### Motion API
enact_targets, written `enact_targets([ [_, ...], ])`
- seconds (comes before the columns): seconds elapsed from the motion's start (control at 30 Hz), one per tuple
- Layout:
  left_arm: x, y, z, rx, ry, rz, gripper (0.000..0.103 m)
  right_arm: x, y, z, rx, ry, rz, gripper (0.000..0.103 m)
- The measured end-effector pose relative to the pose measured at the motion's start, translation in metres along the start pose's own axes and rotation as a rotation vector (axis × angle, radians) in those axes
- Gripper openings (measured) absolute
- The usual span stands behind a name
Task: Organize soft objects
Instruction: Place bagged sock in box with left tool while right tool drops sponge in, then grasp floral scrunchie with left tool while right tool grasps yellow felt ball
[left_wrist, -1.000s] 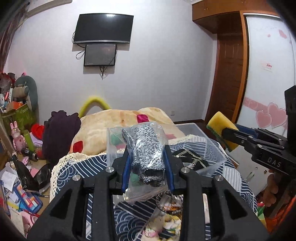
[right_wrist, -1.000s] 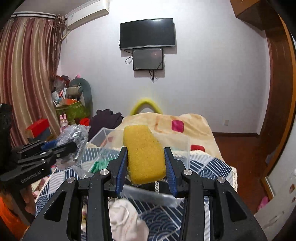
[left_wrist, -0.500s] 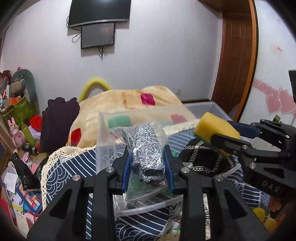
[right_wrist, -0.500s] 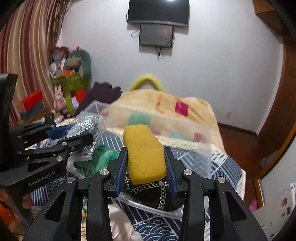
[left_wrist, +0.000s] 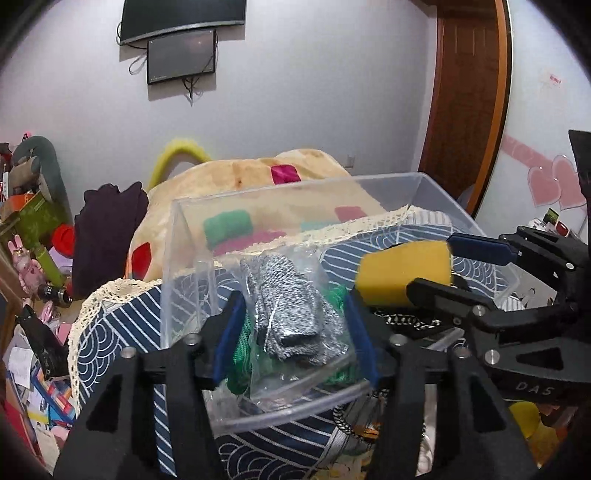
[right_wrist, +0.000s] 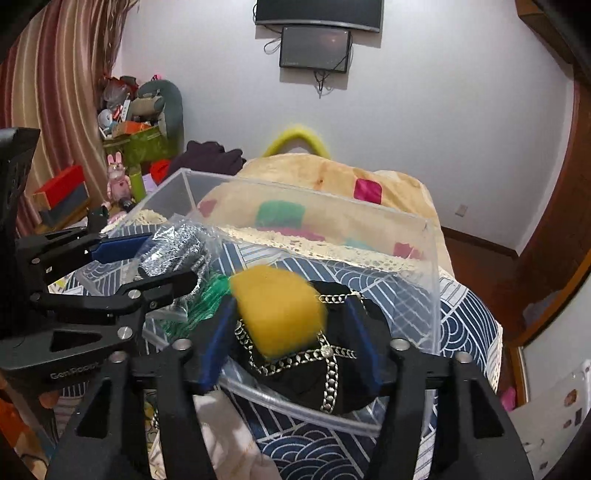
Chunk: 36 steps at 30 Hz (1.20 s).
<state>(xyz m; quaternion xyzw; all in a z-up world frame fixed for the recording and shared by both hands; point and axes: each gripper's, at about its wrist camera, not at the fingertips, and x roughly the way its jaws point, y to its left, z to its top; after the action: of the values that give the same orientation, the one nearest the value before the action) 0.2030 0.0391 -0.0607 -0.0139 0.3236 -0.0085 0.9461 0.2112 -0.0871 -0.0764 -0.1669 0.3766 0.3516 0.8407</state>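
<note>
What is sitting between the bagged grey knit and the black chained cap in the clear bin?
A green knitted piece lies between the bagged grey knit and the black chained cap, clearest in the right wrist view.

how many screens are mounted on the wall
2: a large dark screen at the top of the wall, and a smaller screen directly beneath it. None seem hidden.

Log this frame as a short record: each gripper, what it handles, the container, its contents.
left gripper: open, jaws either side of clear bag of grey knit fabric
right gripper: open, blurred yellow sponge between jaws
container: clear plastic box on blue wave-patterned bedcover
inside the box: black fabric item with silver chains, green mesh fabric, the bag
</note>
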Motion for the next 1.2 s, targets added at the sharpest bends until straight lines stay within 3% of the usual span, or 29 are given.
enact_targets([
  [0.07,-0.008,-0.001,-0.001,-0.004,-0.013,-0.005,0.065,-0.005,0.000,-0.001,0.004,-0.017,-0.006,0.060],
  [0.13,-0.017,-0.002,-0.001,-0.005,-0.022,-0.014,0.067,-0.012,-0.001,-0.002,0.002,-0.031,-0.015,0.070],
  [0.2,-0.029,-0.004,-0.002,0.001,-0.046,0.002,0.083,-0.022,-0.001,-0.004,-0.002,-0.054,-0.043,0.080],
  [0.3,-0.047,-0.005,-0.005,0.015,-0.098,0.029,0.097,-0.044,-0.003,-0.009,0.000,-0.116,-0.073,0.083],
  [0.47,-0.078,-0.009,-0.016,0.019,-0.139,0.043,0.101,-0.076,-0.008,-0.019,0.028,-0.174,-0.066,0.086],
  [0.6,-0.100,-0.013,-0.030,0.030,-0.164,0.046,0.102,-0.094,-0.007,-0.035,0.046,-0.220,-0.100,0.099],
  [0.67,-0.108,-0.014,-0.040,0.038,-0.177,0.060,0.103,-0.099,-0.008,-0.047,0.059,-0.225,-0.127,0.099],
  [0.8,-0.111,-0.013,-0.062,0.021,-0.154,0.058,0.103,-0.096,-0.015,-0.074,0.099,-0.152,-0.117,0.099],
  [1.07,-0.080,-0.007,-0.107,-0.064,-0.024,0.017,0.103,-0.081,-0.019,-0.121,0.182,-0.008,-0.078,0.099],
  [1.13,-0.072,-0.007,-0.116,-0.081,-0.002,0.009,0.098,-0.078,-0.016,-0.127,0.181,0.014,-0.065,0.099],
  [1.2,-0.064,-0.007,-0.120,-0.089,0.031,-0.007,0.080,-0.078,-0.014,-0.132,0.172,0.028,-0.057,0.098],
])
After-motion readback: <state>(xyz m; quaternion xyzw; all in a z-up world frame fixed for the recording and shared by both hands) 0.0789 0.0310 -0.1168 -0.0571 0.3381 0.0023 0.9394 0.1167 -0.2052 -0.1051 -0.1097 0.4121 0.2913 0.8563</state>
